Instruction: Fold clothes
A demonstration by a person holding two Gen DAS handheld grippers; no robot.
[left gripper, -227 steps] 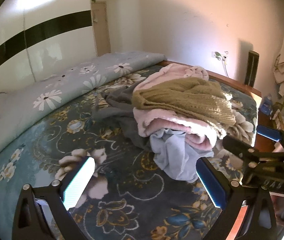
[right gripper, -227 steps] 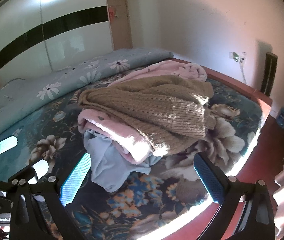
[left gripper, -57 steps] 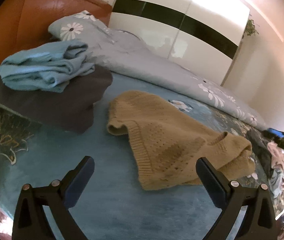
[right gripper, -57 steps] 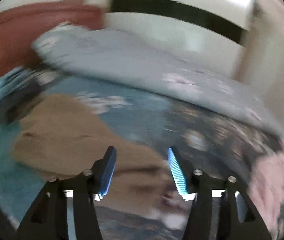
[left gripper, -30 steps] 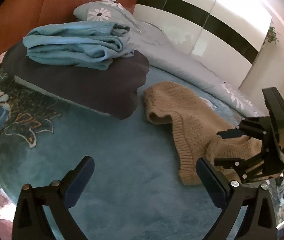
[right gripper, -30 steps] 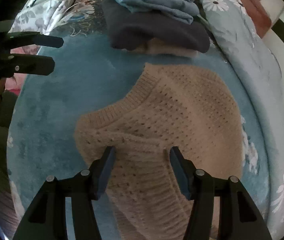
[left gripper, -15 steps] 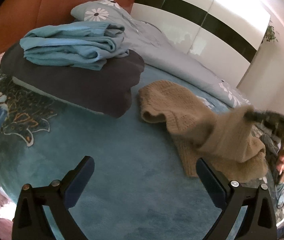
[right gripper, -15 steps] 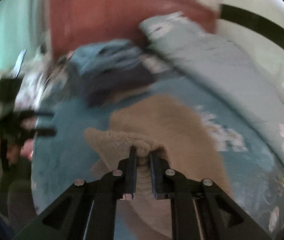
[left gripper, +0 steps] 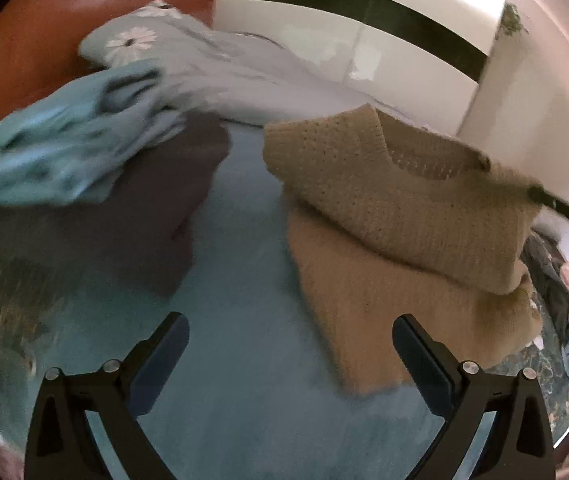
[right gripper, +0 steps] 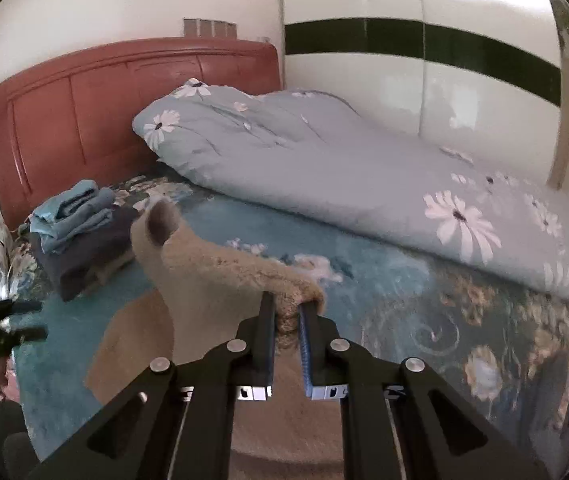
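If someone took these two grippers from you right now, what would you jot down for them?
Right gripper: shut on the tan sweater's edge, holding that part up off the bed.
Left gripper: open, holding nothing.
Rest of the sweater lies on the bed. Folded blue clothes sit on a dark garment near the headboard.
Done: that stack.
Left: fold the sweater, probably add it to the stack.

Your right gripper (right gripper: 286, 314) pinches the tan sweater's (right gripper: 204, 280) edge, lifting it above the bed (right gripper: 404, 300).
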